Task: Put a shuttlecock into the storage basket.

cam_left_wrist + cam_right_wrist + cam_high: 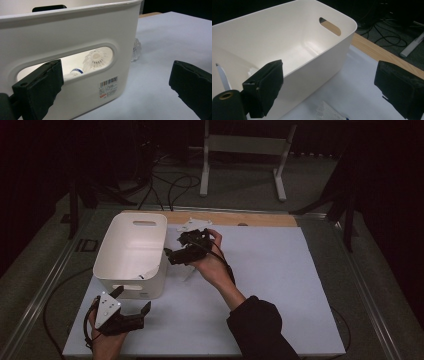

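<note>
Both tongs gape empty: the left tongs (131, 301) by the bin's (131, 251) near handle, the right tongs (176, 256) beside its wall. A shuttlecock (96, 59) lies inside the bin.

The white bin (131, 251) looks like smooth plastic with a soft gloss. Beneath it the table sheet (280, 285) is matt, like paper; behind the bin a wood strip (240, 218) shows. The shuttlecock (96, 60) inside the bin looks plastic.
</note>
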`<action>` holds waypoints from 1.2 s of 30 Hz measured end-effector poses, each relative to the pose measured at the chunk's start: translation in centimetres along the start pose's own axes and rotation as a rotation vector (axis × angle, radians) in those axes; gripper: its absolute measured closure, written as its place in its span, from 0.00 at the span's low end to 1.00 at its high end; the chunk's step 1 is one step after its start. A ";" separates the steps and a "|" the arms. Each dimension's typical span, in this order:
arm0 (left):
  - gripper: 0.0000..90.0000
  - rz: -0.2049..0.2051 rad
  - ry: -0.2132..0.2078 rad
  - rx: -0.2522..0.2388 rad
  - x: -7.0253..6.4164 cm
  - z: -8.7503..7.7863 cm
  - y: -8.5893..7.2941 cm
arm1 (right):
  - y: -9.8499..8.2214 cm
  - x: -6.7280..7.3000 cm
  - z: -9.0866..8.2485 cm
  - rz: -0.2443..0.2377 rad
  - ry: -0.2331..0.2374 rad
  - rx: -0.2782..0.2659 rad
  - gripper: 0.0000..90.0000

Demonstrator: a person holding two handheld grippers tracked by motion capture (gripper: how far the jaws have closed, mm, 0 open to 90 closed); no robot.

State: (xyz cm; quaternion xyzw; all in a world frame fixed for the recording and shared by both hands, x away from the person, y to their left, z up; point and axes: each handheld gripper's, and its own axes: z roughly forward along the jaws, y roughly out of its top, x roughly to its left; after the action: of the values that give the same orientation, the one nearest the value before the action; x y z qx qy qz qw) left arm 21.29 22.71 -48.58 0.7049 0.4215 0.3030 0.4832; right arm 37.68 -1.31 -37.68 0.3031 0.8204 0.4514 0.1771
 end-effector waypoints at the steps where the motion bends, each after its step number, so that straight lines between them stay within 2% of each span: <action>1: 0.00 0.000 0.000 0.000 0.0 0.0 0.0 | 0.0 0.0 0.0 0.000 0.000 0.000 0.09; 17: 0.00 -0.001 -0.001 -0.003 -0.1 0.0 0.0 | -1.1 0.3 0.5 -0.029 -0.005 0.028 0.09; 34: 0.00 0.000 0.002 -0.001 0.0 0.0 0.0 | -2.3 0.1 0.9 -0.029 -0.005 0.066 0.08; 36: 0.00 -0.002 0.003 -0.002 0.0 -0.1 0.0 | -2.4 0.1 1.0 -0.029 -0.021 0.072 0.08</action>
State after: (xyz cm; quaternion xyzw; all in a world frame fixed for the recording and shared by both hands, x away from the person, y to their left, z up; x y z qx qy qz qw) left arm 21.22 22.72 -48.59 0.7036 0.4227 0.3039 0.4837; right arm 37.39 -1.59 -40.26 0.3022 0.8386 0.4155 0.1811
